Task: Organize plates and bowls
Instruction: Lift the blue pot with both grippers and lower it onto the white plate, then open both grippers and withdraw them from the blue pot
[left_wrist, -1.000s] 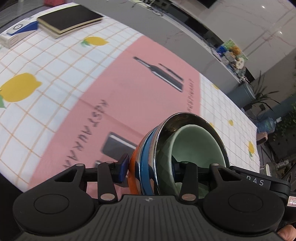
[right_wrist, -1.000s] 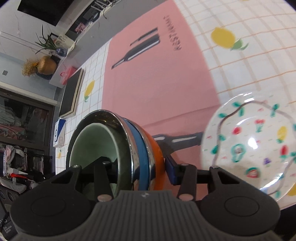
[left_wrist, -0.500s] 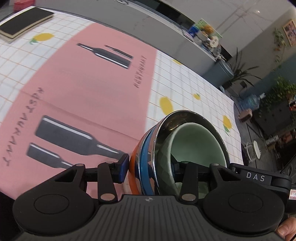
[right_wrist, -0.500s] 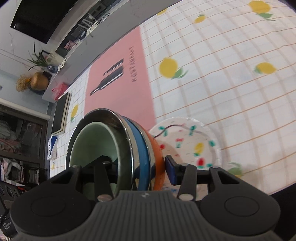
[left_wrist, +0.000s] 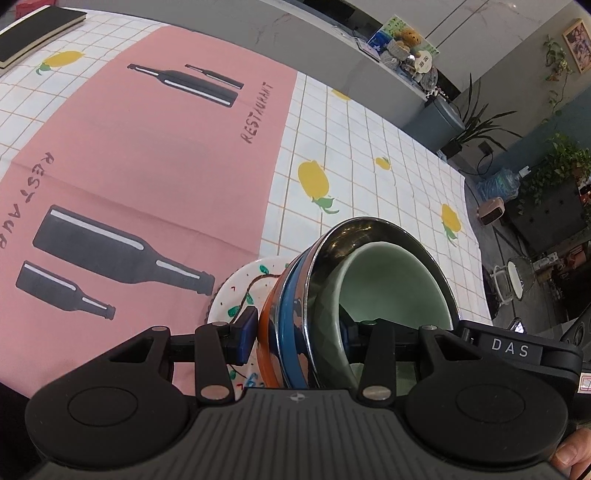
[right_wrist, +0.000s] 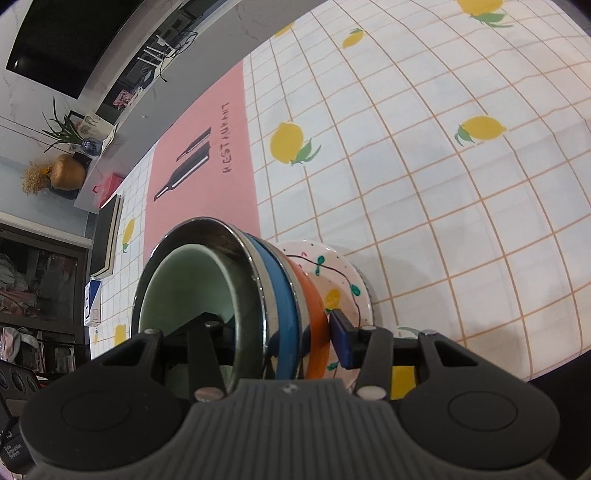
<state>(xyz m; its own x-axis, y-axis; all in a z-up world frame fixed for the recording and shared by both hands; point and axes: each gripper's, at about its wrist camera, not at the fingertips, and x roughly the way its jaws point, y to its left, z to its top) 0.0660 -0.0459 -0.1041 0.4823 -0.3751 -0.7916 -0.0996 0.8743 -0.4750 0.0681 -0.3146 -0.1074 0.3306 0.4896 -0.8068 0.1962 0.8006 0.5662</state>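
Tablecloth (left_wrist: 369, 147) spreads beneath the plate (right_wrist: 343, 273); directly above the plate hangs a bowl stack (left_wrist: 354, 295). Left gripper (left_wrist: 299, 332) and right gripper (right_wrist: 273, 332) each clamp the stack's walls, jaws partly spread.

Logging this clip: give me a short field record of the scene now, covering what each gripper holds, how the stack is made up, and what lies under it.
left gripper: shut on bowl stack
right gripper: shut on the same bowl stack
stack, inside to outside: green bowl, steel bowl, blue bowl, orange bowl
stack pose: tilted, held over patterned plate
contact with plate: cannot tell
surface: lemon tablecloth, pink mat
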